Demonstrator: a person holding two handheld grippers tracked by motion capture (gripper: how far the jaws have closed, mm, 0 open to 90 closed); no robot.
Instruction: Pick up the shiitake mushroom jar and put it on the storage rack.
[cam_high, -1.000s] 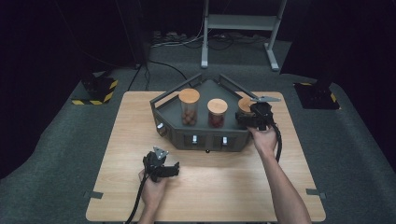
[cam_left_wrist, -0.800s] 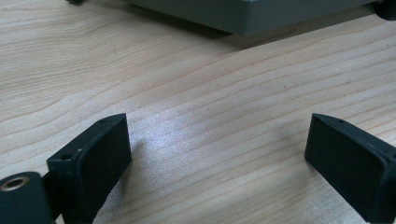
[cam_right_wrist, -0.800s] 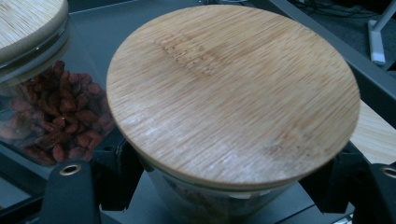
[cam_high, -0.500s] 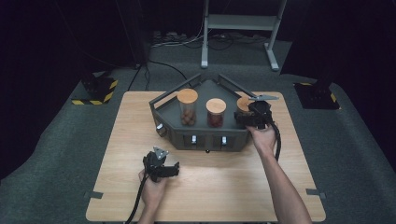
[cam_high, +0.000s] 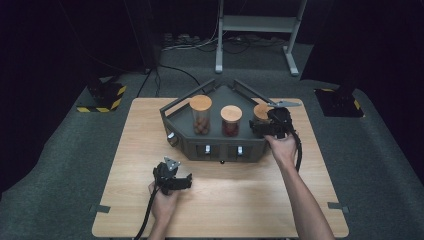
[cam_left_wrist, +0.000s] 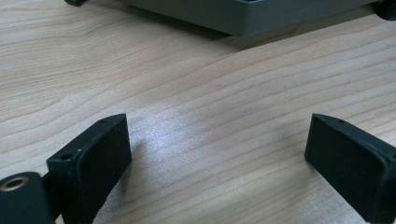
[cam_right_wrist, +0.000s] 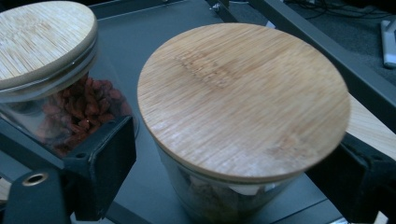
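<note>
A dark grey tray (cam_high: 220, 146) at the back of the wooden table holds three glass jars with wooden lids. My right gripper (cam_high: 272, 125) reaches around the rightmost jar (cam_high: 260, 111). In the right gripper view that jar (cam_right_wrist: 243, 98) stands between the jaws of the right gripper (cam_right_wrist: 236, 135). The jaws have just been opening, and a small gap shows between the left pad (cam_right_wrist: 105, 163) and the glass. Beside it is the middle jar (cam_right_wrist: 46, 60), filled with red berries. My left gripper (cam_high: 171, 172) rests low over the table in front of the tray, open and empty (cam_left_wrist: 218, 120).
The left jar (cam_high: 201, 116) holds brown nuts and the middle jar (cam_high: 231, 121) red ones. The tray's front wall (cam_left_wrist: 243, 18) lies just ahead of the left gripper. Bare tabletop (cam_high: 240, 200) spreads in front. Floor weights (cam_high: 102, 97) and a metal stand (cam_high: 255, 30) lie beyond the table.
</note>
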